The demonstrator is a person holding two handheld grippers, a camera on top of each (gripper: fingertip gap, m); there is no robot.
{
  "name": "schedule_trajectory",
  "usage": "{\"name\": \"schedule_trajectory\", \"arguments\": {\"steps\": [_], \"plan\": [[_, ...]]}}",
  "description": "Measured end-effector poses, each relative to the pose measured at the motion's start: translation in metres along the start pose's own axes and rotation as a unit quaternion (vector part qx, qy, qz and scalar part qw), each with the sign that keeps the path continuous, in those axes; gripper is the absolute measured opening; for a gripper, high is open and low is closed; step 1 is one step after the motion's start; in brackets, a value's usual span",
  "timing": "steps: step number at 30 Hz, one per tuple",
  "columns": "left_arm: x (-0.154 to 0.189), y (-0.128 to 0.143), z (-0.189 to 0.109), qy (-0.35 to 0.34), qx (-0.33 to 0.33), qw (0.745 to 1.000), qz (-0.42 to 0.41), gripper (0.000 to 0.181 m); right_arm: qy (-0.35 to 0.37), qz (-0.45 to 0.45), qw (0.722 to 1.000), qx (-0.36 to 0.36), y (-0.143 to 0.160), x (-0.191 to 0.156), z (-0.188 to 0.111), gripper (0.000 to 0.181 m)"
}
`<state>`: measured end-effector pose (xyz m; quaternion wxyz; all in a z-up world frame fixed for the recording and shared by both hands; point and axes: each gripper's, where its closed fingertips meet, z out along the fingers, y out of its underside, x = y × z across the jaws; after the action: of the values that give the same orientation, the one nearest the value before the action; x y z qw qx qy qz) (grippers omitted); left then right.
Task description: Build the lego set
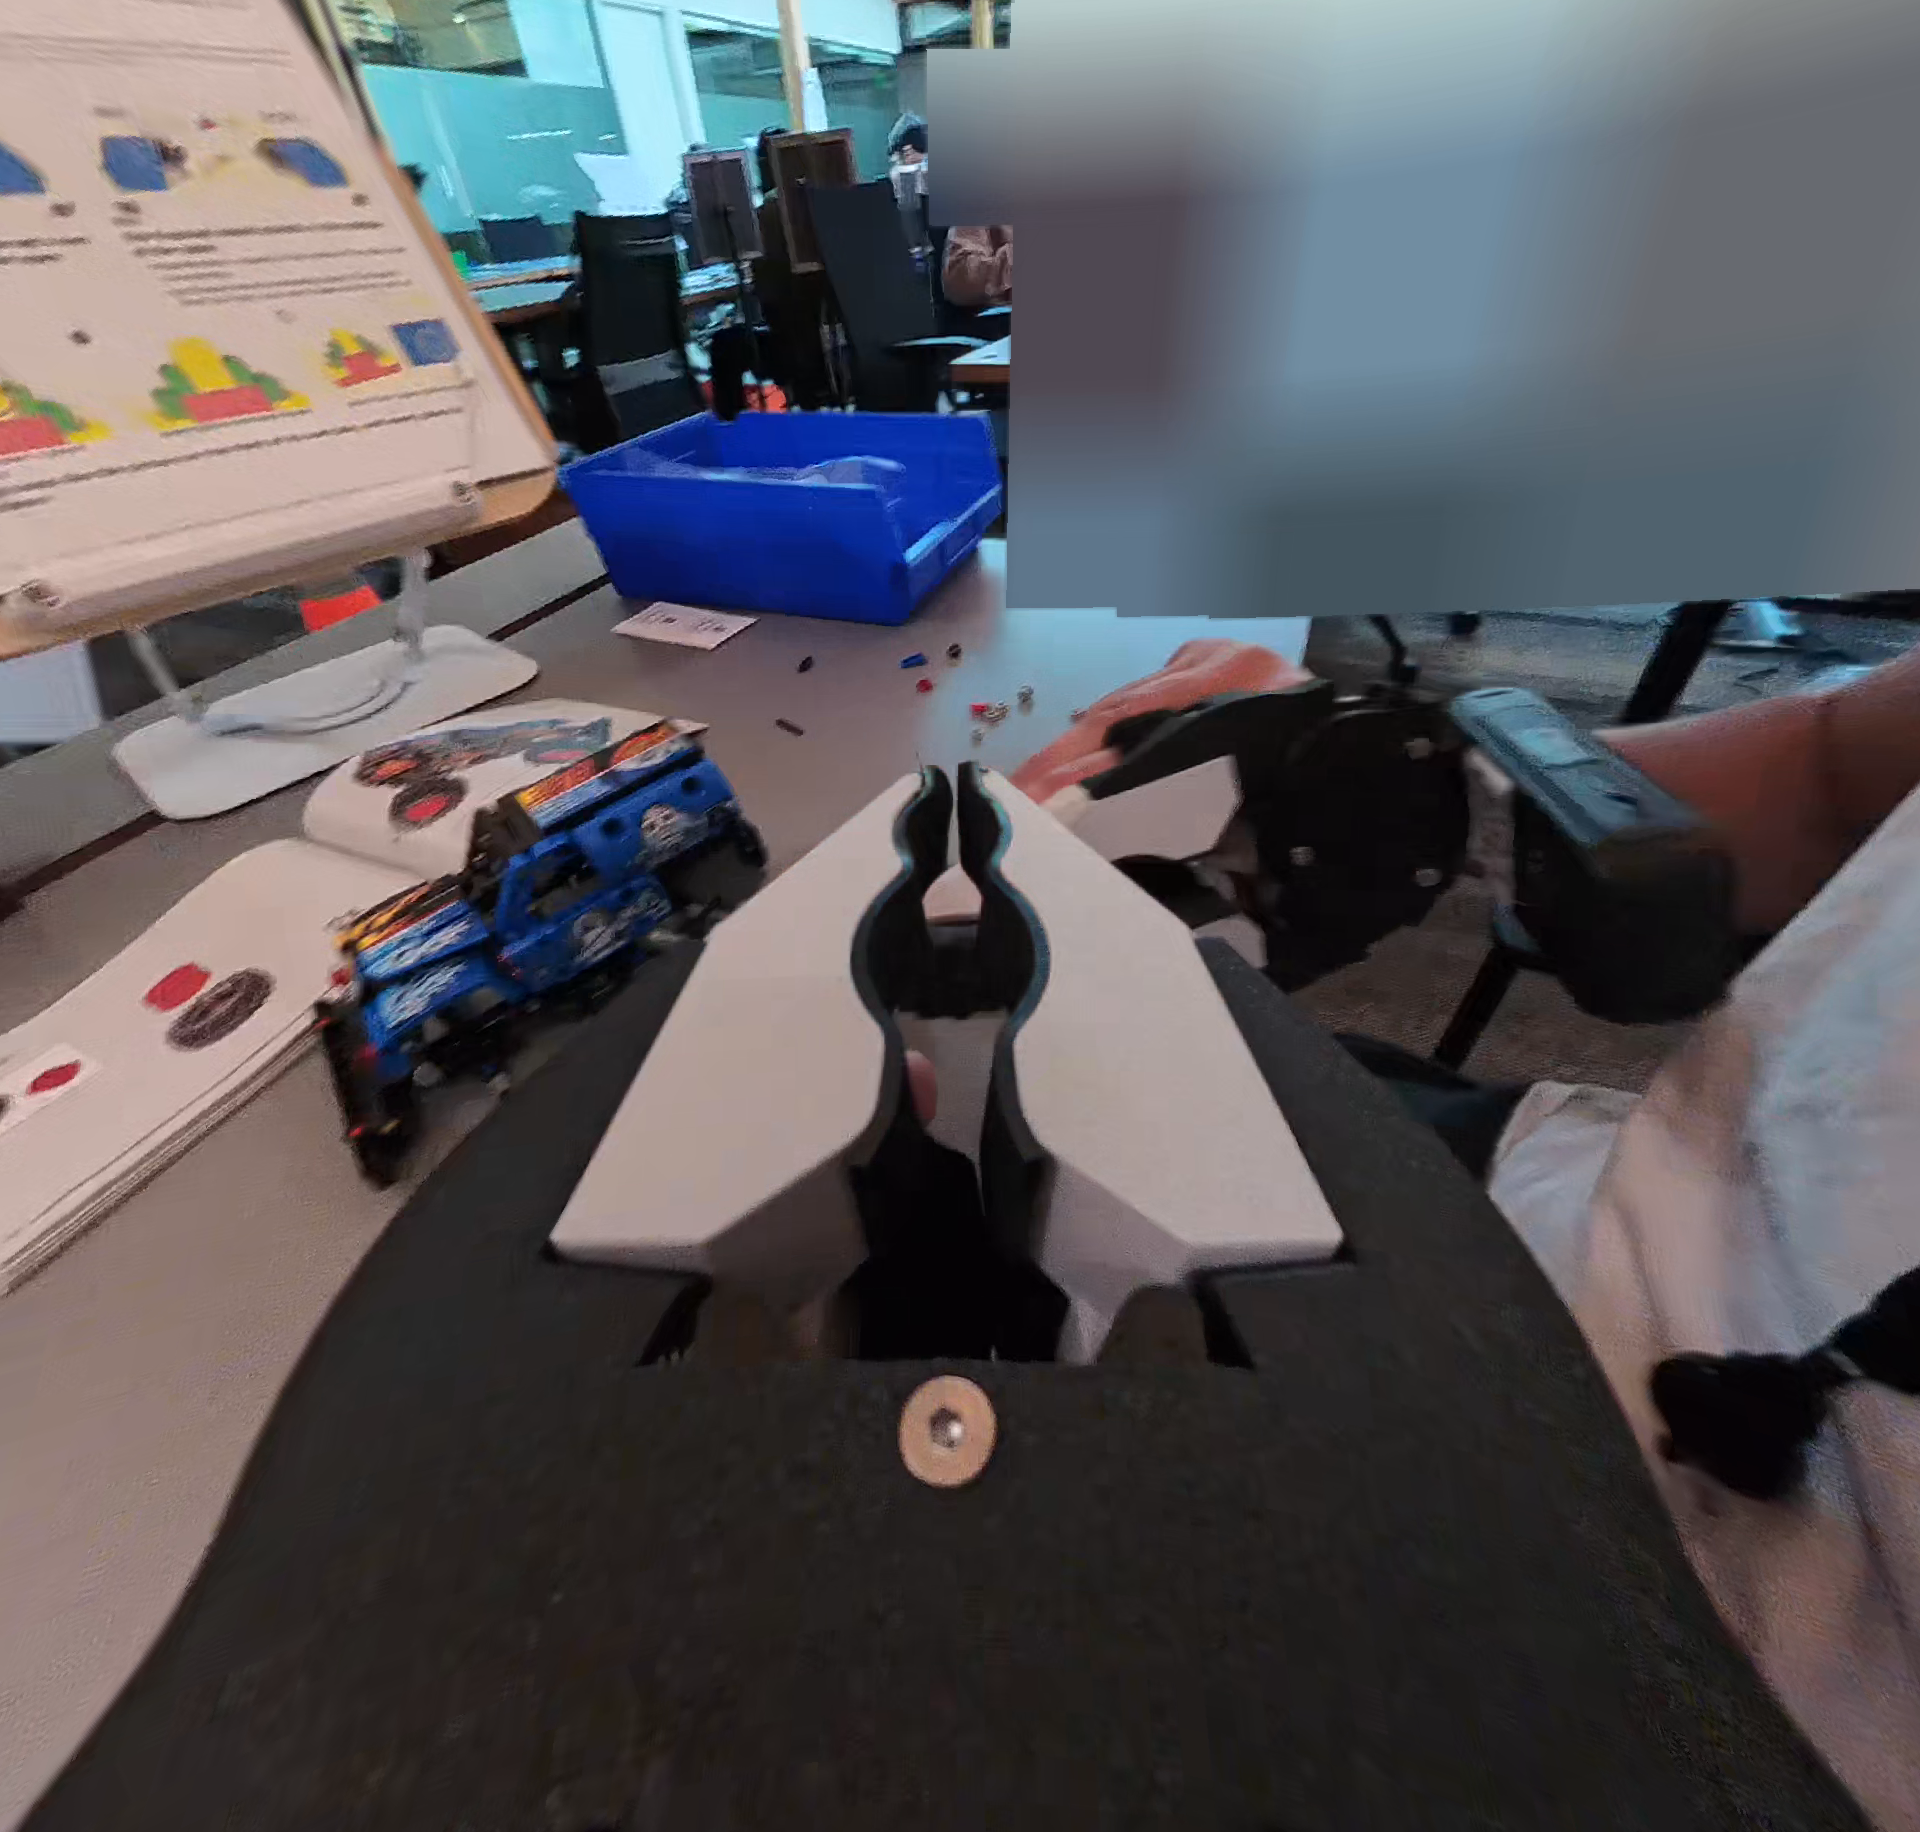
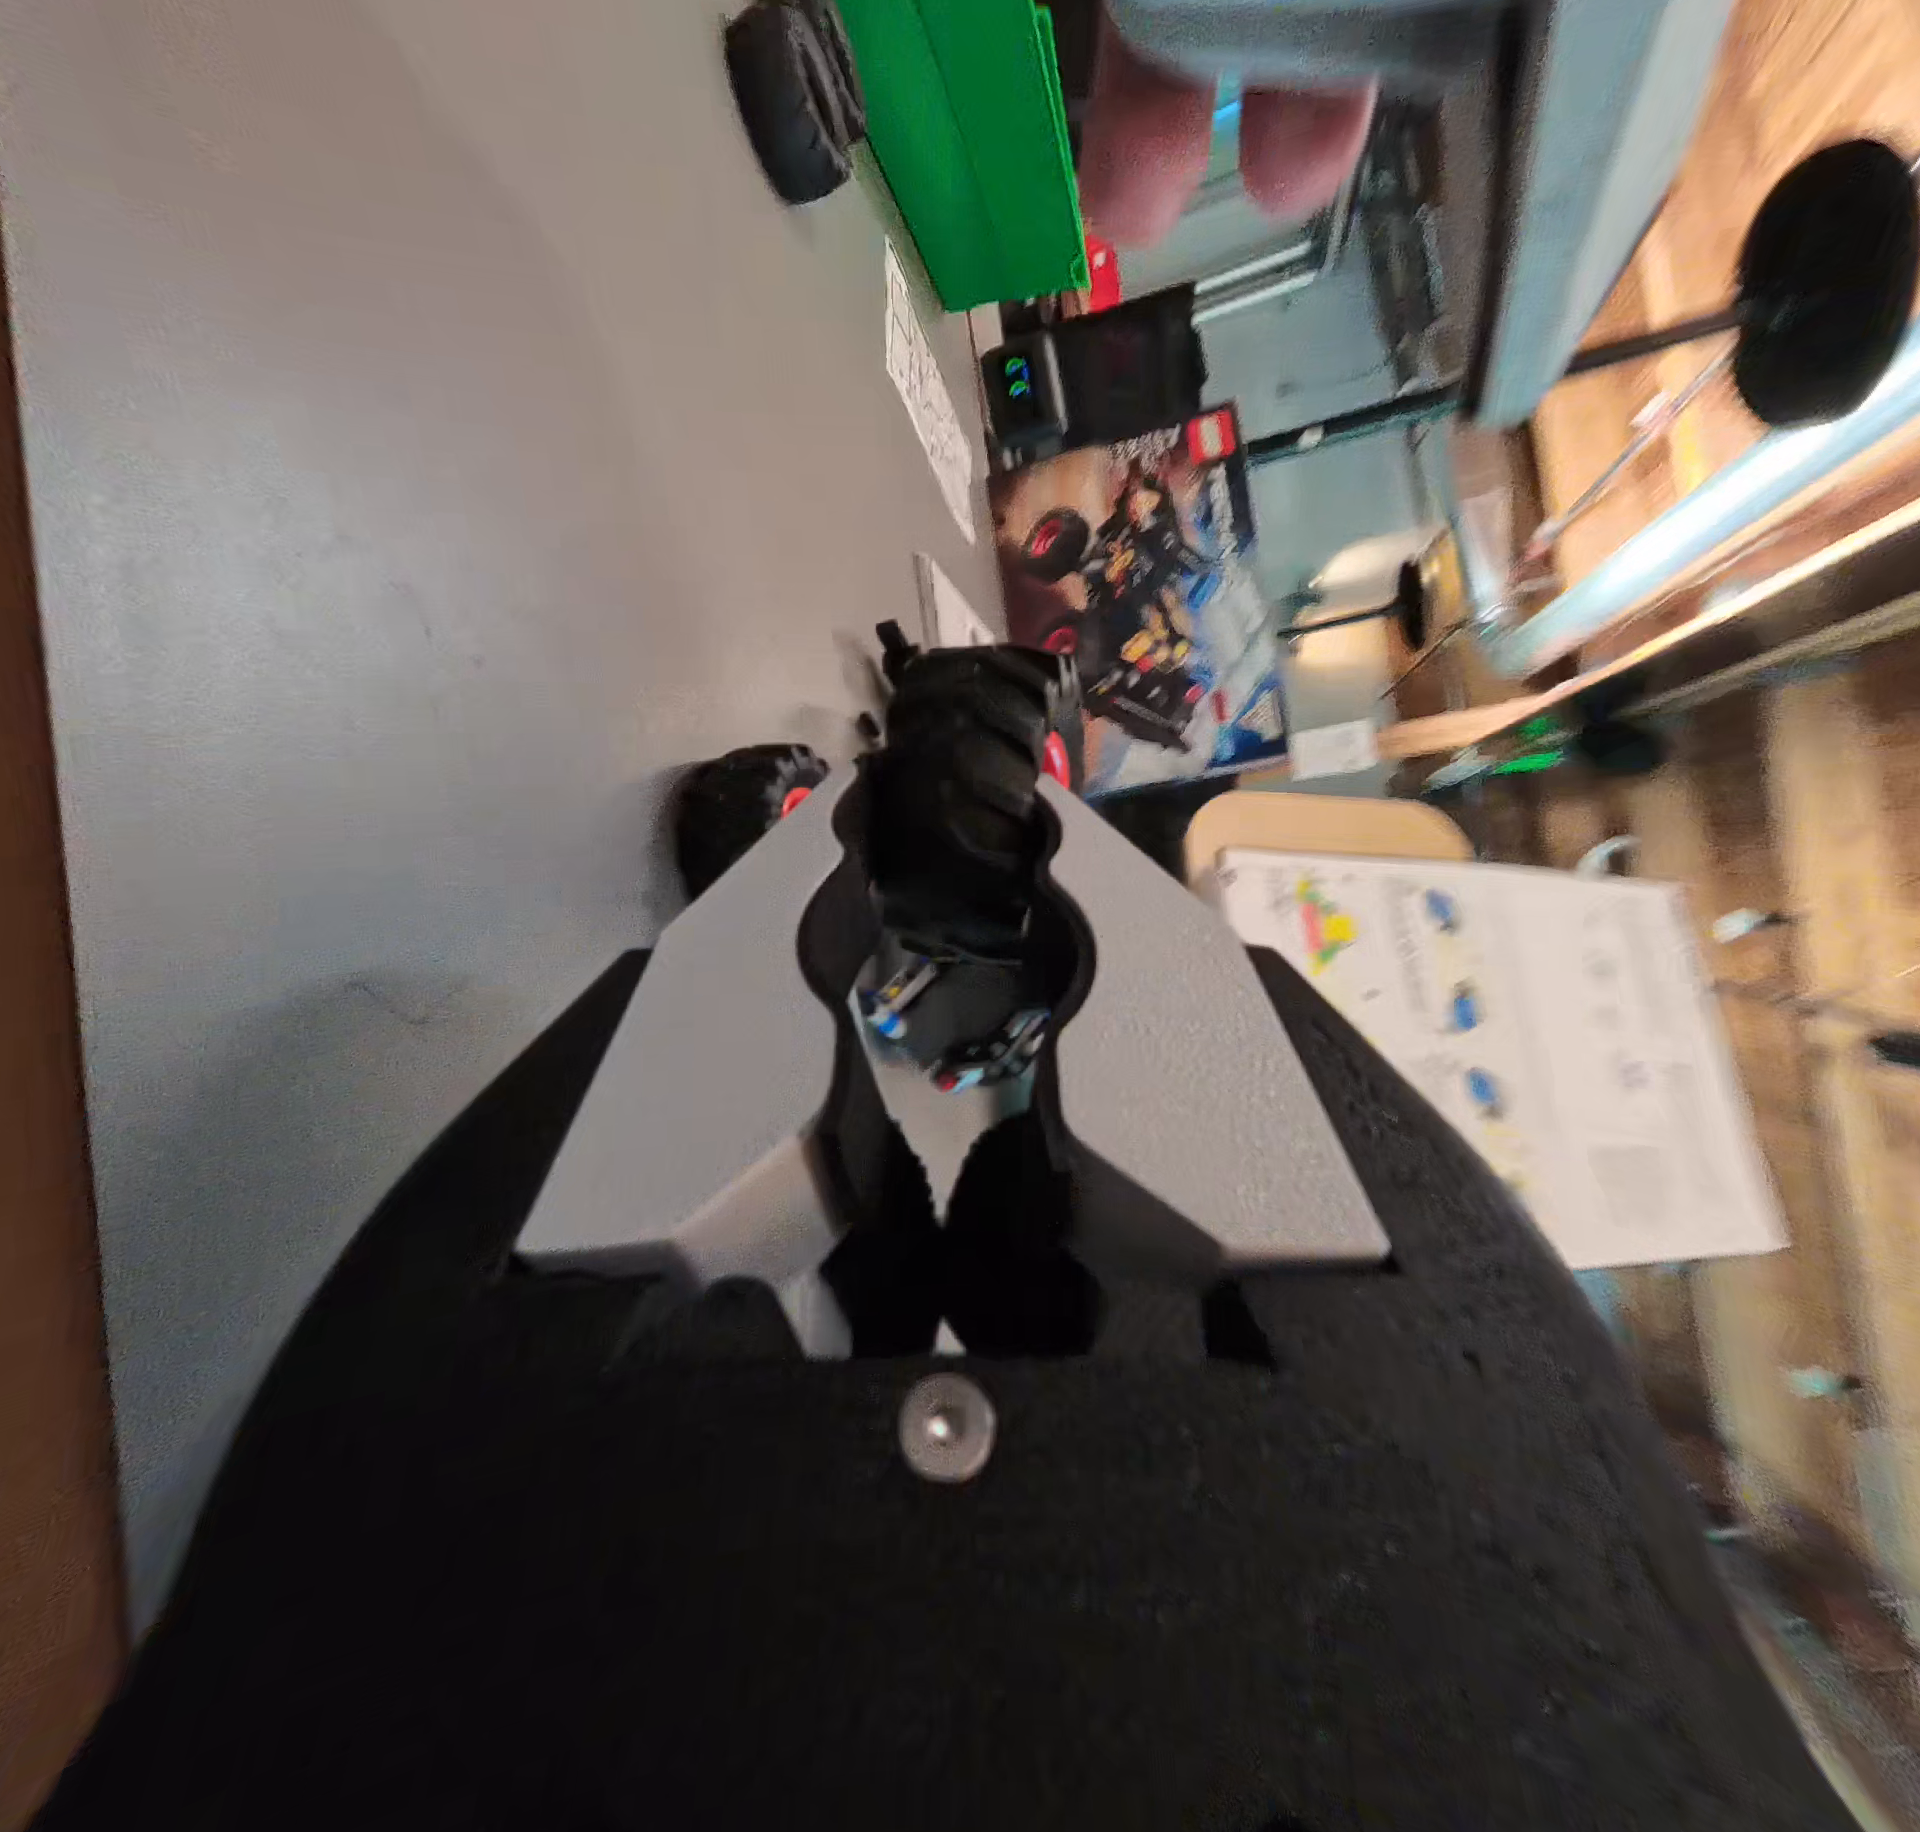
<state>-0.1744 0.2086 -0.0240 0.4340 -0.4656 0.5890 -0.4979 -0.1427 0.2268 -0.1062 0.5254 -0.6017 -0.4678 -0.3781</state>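
Note:
In the left wrist view, a blue lego truck [image 1: 520, 909] with flame stickers lies on an open instruction booklet [image 1: 156, 1055], left of my left gripper [image 1: 954, 783]. That gripper is shut, and I see nothing between its tips. My right gripper also shows at the right of this view [image 1: 1299, 816], held in a hand. In the right wrist view my right gripper [image 2: 951, 790] is shut on a black tyre [image 2: 966, 733] with a red hub. A small grey and blue part [image 2: 935, 1013] shows between the fingers behind the tyre. A second black wheel [image 2: 732, 811] lies on the table just left of the fingertips.
A blue bin [image 1: 790, 525] stands at the back of the grey table [image 1: 727, 733], with several small loose pieces [image 1: 966, 691] before it. An instruction sheet on a stand [image 1: 229, 276] is at the left. A green bin [image 2: 956, 120], another tyre [image 2: 795, 83] and the lego box [image 2: 1132, 598] show.

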Motion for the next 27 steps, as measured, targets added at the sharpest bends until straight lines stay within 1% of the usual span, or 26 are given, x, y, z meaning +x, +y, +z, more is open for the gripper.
{"name": "schedule_trajectory", "arguments": {"steps": [1, 2, 3, 4, 5, 7, 8, 10, 11, 12, 15, 16, 18, 19, 21, 23, 25, 26, 27], "plan": [[-0.009, 0.009, 0.000, -0.004, -0.010, 1.000, -0.021, 0.002, 0.016, -0.029, 0.999, 0.019, -0.008, -0.001, -0.001, 0.024], [-0.013, 0.018, 0.001, 0.006, -0.021, 0.998, -0.055, 0.007, 0.038, -0.047, 0.998, 0.028, -0.013, 0.001, -0.002, 0.024], [-0.014, 0.028, 0.003, 0.018, -0.033, 0.996, -0.081, 0.015, 0.051, -0.059, 0.997, 0.020, -0.012, 0.002, -0.001, 0.024], [-0.015, 0.039, 0.007, 0.025, -0.046, 0.994, -0.100, 0.028, 0.066, -0.069, 0.995, 0.022, -0.013, 0.005, -0.002, 0.024], [-0.014, 0.049, 0.010, 0.034, -0.055, 0.991, -0.120, 0.035, 0.078, -0.075, 0.994, 0.029, -0.016, 0.008, -0.004, 0.025], [-0.002, 0.061, 0.017, 0.085, -0.058, 0.979, -0.177, 0.055, 0.085, -0.088, 0.992, 0.031, -0.019, 0.006, -0.005, 0.025], [0.003, 0.063, 0.019, 0.107, -0.053, 0.972, -0.204, 0.056, 0.091, -0.098, 0.990, 0.039, -0.023, 0.004, -0.006, 0.026], [0.007, 0.064, 0.022, 0.131, -0.041, 0.963, -0.232, 0.051, 0.097, -0.110, 0.988, 0.042, -0.025, 0.002, -0.007, 0.026], [0.007, 0.065, 0.022, 0.132, -0.040, 0.964, -0.229, 0.047, 0.099, -0.110, 0.988, 0.043, -0.026, 0.001, -0.008, 0.026], [0.007, 0.066, 0.022, 0.130, -0.042, 0.965, -0.223, 0.050, 0.095, -0.107, 0.989, 0.041, -0.025, 0.000, -0.008, 0.026], [0.006, 0.068, 0.021, 0.133, -0.038, 0.965, -0.223, 0.048, 0.096, -0.115, 0.987, 0.052, -0.025, -0.001, -0.008, 0.026], [0.005, 0.069, 0.020, 0.133, -0.037, 0.964, -0.227, 0.044, 0.088, -0.106, 0.989, 0.057, -0.025, -0.003, -0.008, 0.027], [0.004, 0.072, 0.020, 0.135, -0.035, 0.962, -0.233, 0.042, 0.065, -0.068, 0.994, 0.064, -0.025, -0.006, -0.008, 0.030], [0.003, 0.073, 0.020, 0.134, -0.036, 0.963, -0.233, 0.035, 0.059, -0.060, 0.994, 0.064, -0.026, -0.006, -0.009, 0.031], [-0.001, 0.073, 0.019, 0.119, -0.037, 0.967, -0.222, 0.033, 0.044, -0.051, 0.995, 0.071, -0.027, -0.010, -0.009, 0.035], [-0.014, 0.075, 0.017, 0.091, -0.035, 0.969, -0.228, 0.027, 0.038, -0.017, 0.997, 0.071, -0.023, -0.006, -0.012, 0.042], [-0.023, 0.075, 0.013, 0.079, -0.024, 0.966, -0.246, 0.025, 0.029, 0.038, 0.995, 0.086, -0.022, 0.001, -0.018, 0.043], [-0.027, 0.074, 0.012, 0.074, -0.018, 0.965, -0.250, 0.025, 0.022, 0.087, 0.991, 0.095, -0.022, 0.007, -0.021, 0.044], [-0.028, 0.073, 0.012, 0.069, -0.015, 0.966, -0.248, 0.025, 0.014, 0.155, 0.982, 0.104, -0.021, 0.016, -0.023, 0.047]]}}
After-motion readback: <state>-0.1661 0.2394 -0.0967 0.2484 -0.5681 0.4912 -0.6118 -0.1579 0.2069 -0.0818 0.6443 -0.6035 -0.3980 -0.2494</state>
